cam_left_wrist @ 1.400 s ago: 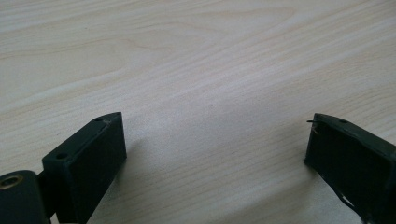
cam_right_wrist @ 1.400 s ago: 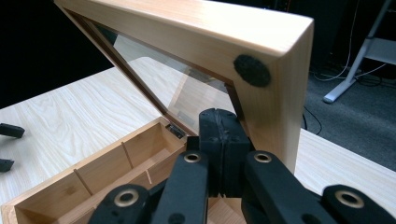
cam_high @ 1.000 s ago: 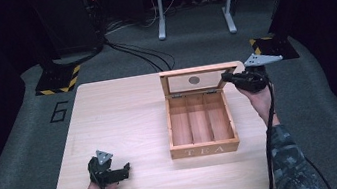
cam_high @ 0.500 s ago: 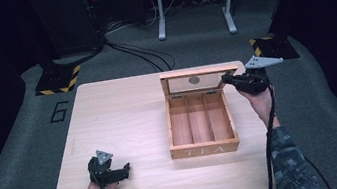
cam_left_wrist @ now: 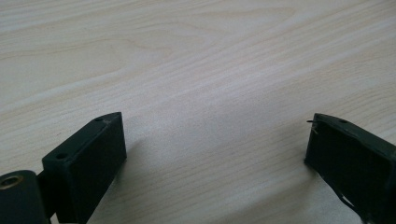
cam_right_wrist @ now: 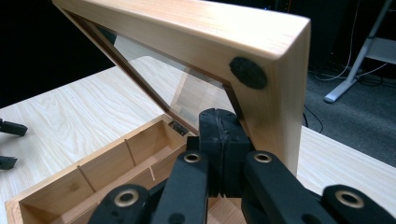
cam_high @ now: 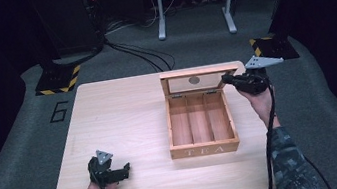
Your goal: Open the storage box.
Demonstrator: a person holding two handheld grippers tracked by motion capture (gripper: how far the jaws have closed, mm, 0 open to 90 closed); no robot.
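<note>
Wooden desk (cam_high: 124, 116), tea box (cam_high: 202, 130) by the right edge, lid (cam_high: 200, 80) raised.
Lid is propped upright by the right gripper (cam_right_wrist: 219, 126), jaws together; compartments are bared, unfilled; left gripper (cam_high: 126, 170) is rested near the front-left corner, jaws apart.

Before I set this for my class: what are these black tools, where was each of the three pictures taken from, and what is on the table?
A person sits at a wooden table and holds a hand tool with two black jaws in each hand. The high view comes from a fixed camera above the table; the other two come from small cameras riding on the tools, looking along their jaws.

The left gripper rests near the table's front edge, jaws wide open on nothing; its own view looks down at bare wood.

The right gripper is shut and sits against the raised lid of a wooden box marked TEA. In the right gripper view its closed jaws lie against the lid's frame, seemingly propping it rather than pinching it. The box has three compartments, all empty.
</note>
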